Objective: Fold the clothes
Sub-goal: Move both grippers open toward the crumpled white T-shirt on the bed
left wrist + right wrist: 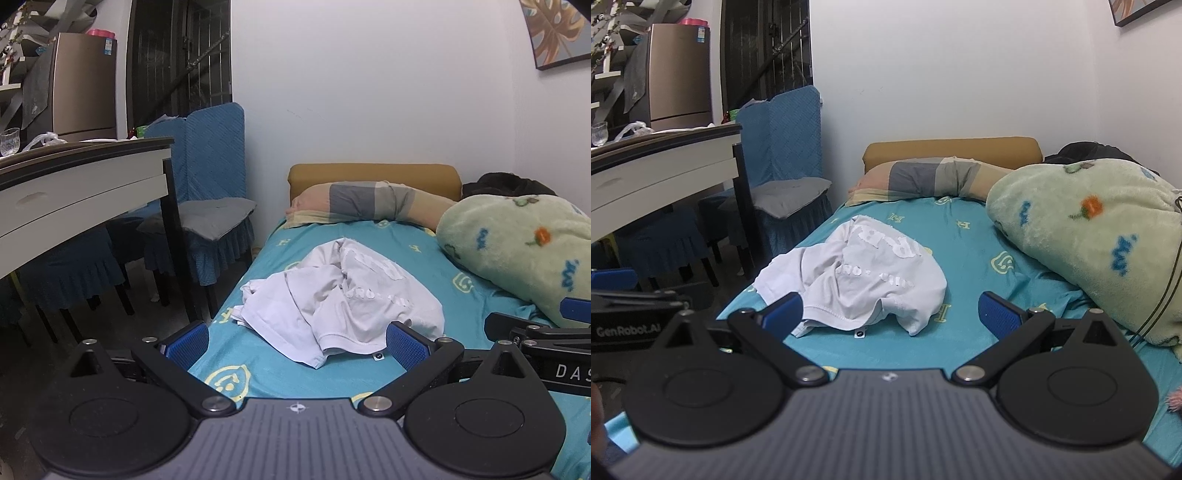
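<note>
A crumpled white T-shirt (340,299) with white lettering lies in a heap on the teal bed sheet (424,258); it also shows in the right wrist view (860,280). My left gripper (295,343) is open and empty, hovering just short of the shirt's near hem. My right gripper (892,314) is open and empty, also just short of the shirt's near edge. The right gripper's body shows at the right edge of the left wrist view (546,343). The left gripper's body shows at the left edge of the right wrist view (631,314).
A green fleece blanket (517,254) is bunched on the bed's right side. A plaid pillow (369,203) lies by the tan headboard (373,173). A table (74,188) and blue-covered chairs (210,184) stand left of the bed.
</note>
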### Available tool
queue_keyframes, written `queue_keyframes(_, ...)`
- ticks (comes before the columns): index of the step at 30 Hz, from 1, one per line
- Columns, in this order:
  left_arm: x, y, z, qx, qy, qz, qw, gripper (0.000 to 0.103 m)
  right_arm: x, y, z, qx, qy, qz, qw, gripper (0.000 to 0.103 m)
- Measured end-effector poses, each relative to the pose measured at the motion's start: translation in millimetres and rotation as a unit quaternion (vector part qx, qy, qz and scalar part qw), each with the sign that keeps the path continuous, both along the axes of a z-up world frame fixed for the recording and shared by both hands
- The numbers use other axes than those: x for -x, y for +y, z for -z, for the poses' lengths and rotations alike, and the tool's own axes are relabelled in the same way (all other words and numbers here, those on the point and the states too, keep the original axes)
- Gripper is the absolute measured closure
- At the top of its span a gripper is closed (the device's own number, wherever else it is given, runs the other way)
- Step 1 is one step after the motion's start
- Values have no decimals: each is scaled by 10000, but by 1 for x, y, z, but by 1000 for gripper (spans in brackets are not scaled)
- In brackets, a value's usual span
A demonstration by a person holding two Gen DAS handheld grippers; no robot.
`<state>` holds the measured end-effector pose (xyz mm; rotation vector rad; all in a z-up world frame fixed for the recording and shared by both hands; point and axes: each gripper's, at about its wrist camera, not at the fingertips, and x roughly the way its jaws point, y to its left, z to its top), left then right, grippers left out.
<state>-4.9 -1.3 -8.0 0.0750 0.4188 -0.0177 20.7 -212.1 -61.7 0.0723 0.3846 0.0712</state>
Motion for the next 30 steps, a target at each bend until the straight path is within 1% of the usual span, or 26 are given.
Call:
queue_keyframes(14,-4,-6,0,-74,112,27,9999,0,0,-6,-2,13,6,158,9999,0)
queue_keyframes(19,-5,-7,1,-87,82,10,9999,0,-2,-11,-3,-30,50,198,9998,0)
queue_keyframes(22,-5,-7,0,-61,49,48,10000,0,-1,-11,-5,-51,-31,262,9996,0)
queue_keyframes(25,-5,-7,-1,-60,-107,-8,9999,0,2,-15,-6,-208,-134,324,9992,0)
queue_keyframes(28,-9,-5,-3,66,-222,-6,9997,0,3,-19,-7,-391,-281,307,9984,0)
queue_keyframes(30,-16,-5,-3,145,-307,57,9994,0,2,-19,-8,-316,-420,396,9978,0)
